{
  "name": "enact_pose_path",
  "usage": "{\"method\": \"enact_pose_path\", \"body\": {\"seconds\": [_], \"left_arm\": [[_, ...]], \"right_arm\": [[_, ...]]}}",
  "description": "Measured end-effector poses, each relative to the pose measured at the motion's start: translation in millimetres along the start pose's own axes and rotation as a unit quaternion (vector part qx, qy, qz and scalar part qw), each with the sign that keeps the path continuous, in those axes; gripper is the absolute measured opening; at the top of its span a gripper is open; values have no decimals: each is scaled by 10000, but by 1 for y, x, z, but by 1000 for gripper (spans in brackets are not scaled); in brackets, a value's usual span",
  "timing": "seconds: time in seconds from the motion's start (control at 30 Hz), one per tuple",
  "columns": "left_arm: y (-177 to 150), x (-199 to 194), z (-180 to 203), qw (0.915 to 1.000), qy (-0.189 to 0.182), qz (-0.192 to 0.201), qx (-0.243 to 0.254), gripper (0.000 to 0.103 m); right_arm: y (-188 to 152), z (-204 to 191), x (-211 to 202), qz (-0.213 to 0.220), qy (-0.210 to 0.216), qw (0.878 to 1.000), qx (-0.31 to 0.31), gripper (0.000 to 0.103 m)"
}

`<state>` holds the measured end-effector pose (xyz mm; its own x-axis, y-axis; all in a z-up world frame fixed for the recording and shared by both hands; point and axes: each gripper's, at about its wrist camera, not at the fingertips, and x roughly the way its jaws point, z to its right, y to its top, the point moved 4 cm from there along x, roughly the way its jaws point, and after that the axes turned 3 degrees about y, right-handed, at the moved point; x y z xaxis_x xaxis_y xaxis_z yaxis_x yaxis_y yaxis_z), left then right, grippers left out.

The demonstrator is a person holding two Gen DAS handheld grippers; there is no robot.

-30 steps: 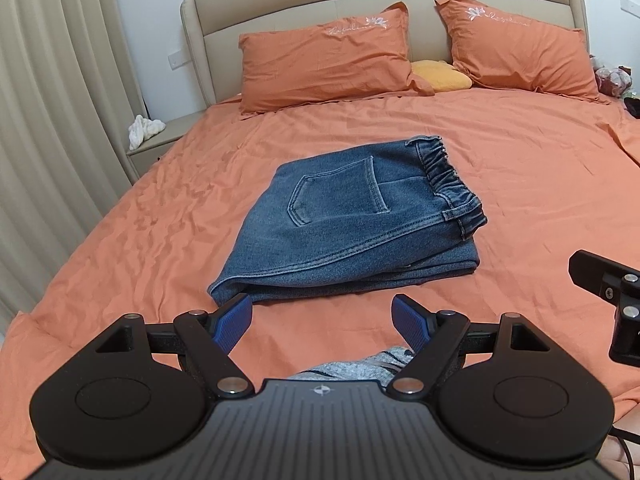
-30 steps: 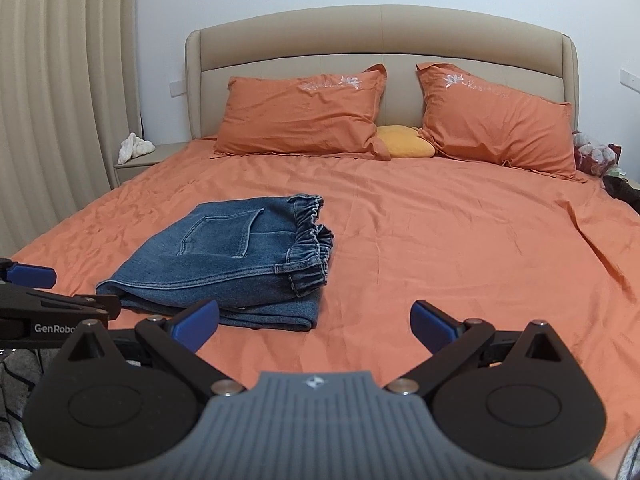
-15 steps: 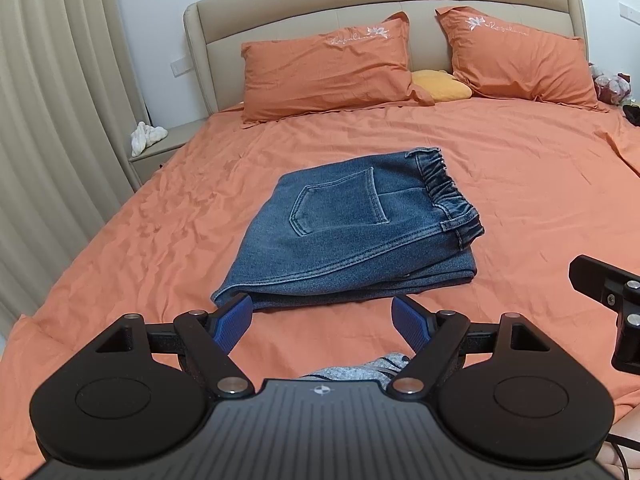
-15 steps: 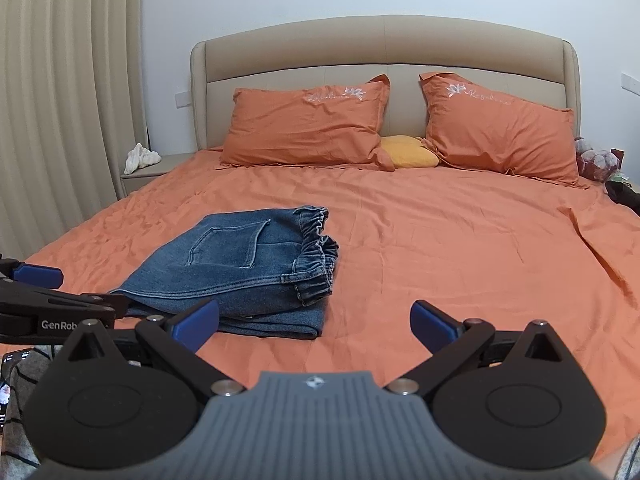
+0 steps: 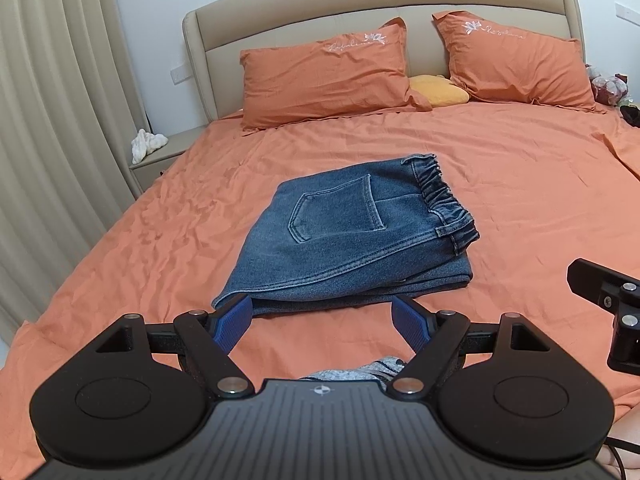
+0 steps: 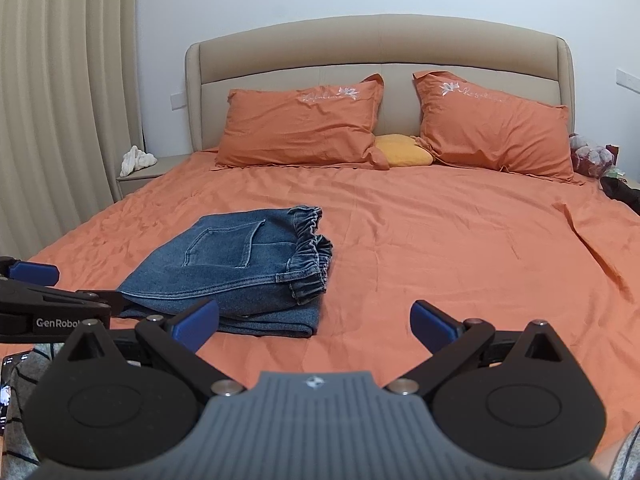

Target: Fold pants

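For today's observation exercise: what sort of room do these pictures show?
Most likely a home bedroom: a wide bed with an upholstered headboard, orange pillows, and a bedside table.

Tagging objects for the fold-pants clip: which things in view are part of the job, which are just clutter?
Job:
- folded jeans, lying on the orange bed sheet
- left gripper, open, empty
- right gripper, open, empty

Lying about:
- two orange pillows
- yellow cushion
- white cloth on the nightstand
- curtain
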<state>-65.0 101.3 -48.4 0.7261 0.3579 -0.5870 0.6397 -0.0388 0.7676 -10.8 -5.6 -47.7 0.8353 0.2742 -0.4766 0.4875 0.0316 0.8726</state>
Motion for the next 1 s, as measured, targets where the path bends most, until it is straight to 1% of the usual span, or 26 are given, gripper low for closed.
{"method": "enact_pose_path", "body": {"seconds": [0.57, 0.83, 1.0], "left_arm": [[1, -9, 5, 9999, -72, 82, 31, 93], [2, -11, 5, 9999, -51, 133, 38, 93], [3, -11, 5, 9999, -95, 101, -4, 93]], "right_arm": [[0, 1, -5, 38, -23, 10000, 16, 98], [1, 0, -9, 79, -11, 10000, 1, 98], [1, 0, -9, 81, -9, 10000, -6, 98]]}}
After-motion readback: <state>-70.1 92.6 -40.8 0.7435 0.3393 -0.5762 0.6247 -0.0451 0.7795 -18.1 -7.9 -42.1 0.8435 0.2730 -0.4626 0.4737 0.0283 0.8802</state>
